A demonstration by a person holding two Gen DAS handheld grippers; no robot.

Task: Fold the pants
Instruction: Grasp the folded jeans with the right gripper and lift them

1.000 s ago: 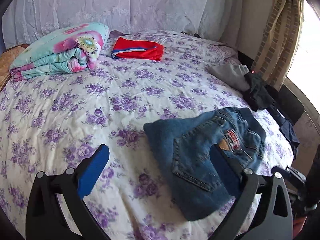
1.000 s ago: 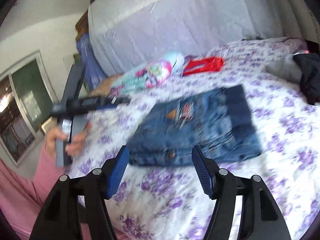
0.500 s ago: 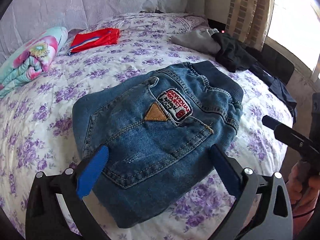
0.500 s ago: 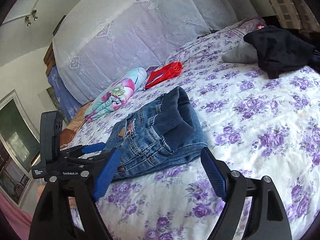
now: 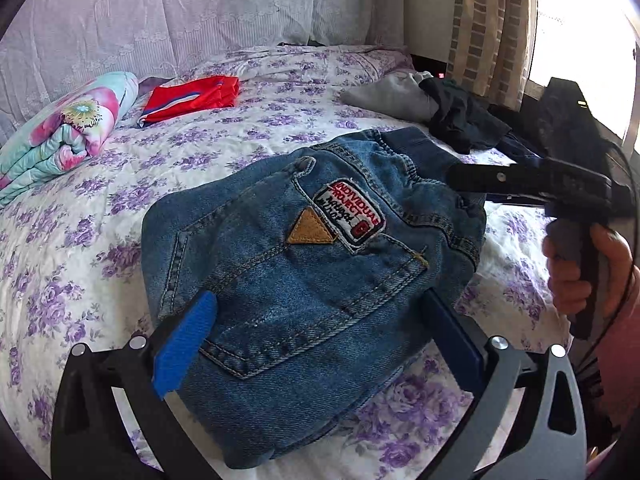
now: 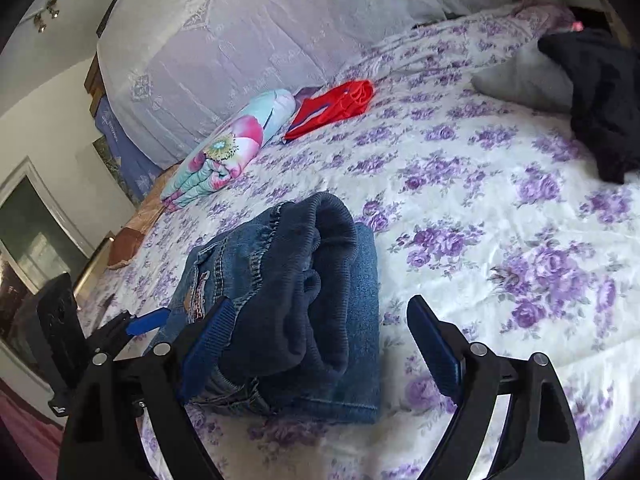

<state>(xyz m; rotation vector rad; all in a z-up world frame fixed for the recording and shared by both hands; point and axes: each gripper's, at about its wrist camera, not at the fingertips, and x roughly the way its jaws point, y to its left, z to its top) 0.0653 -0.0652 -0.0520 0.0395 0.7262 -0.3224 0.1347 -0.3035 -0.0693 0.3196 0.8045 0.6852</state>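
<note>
Your bed (image 5: 248, 128) fills both views, covered by a white sheet printed with purple flowers, with a pale lace-patterned cover (image 6: 256, 40) rising behind it. At the far left a rolled floral quilt (image 5: 60, 136) in turquoise and pink lies on the sheet, and just beside it a folded red garment (image 5: 192, 96). Toward the far right edge sit a grey garment (image 5: 392, 96) and a black garment (image 5: 464, 120), the black one lapping onto the grey.

The folded jeans (image 5: 304, 272) lie near the front edge of the bed, back pocket and its red-and-white patch facing up, the dark ribbed waistband (image 6: 312, 280) bunched at your right-hand end.

Your left gripper (image 5: 320, 344) stands wide over the near end of the jeans, the denim lying between its blue pads (image 5: 188, 340) without being pinched. Your right gripper (image 6: 316, 344) comes in at the waistband end; its jaws are opening, the waistband sits between them, and the right pad is clear of the cloth. Your right hand (image 5: 580, 276) wraps that gripper's handle at the edge of the left view.
</note>
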